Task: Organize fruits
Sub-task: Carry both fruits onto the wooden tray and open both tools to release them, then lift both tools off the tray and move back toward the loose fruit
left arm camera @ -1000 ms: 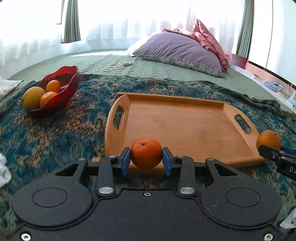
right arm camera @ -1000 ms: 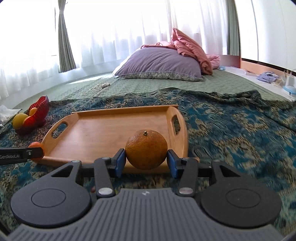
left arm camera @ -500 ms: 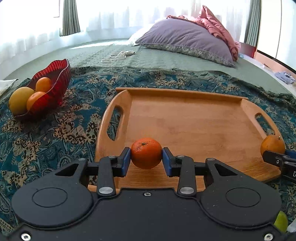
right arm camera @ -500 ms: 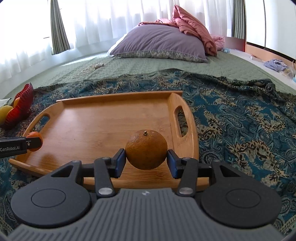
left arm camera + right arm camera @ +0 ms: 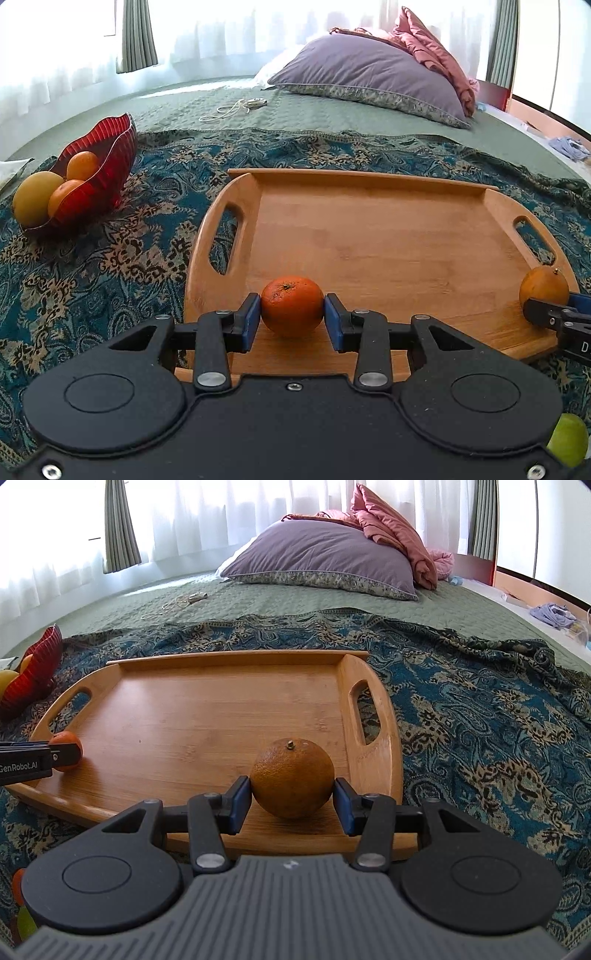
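Left wrist view. Left tool (image 5: 292,319) closed on a small reddish mandarin (image 5: 292,307), blue pads (image 5: 250,320) flat against its two sides at the widest girth. Mandarin low over the near-left corner of the wooden tray (image 5: 369,177), apparently touching the floor of the tray or just above it; contact not certain. Tray on the patterned blanket (image 5: 92,258) spread over the bed. Red glass bowl (image 5: 107,162) toward the left edge of the bed, three yellow and orange fruits inside. Green fruit (image 5: 569,439) at the lower right, partly hidden by the tool body. Judged light, thin-skinned and soft: moderate squeeze only, or bruising likely. Grip across the equator judged correct, stem scar up and clear of the pads.

Right wrist view. Right tool (image 5: 291,805) closed on a larger dull-orange citrus (image 5: 291,777), pads at mid-height on either side, stem button on top. Fruit at the near-right corner of the tray, beside the right handle slot (image 5: 364,710). Judged heavier than the mandarin, with a thick pebbled rind: firmer, less slippery, tolerant of a stronger hold. Round shape: rolling probable on release unless set down gently and level.
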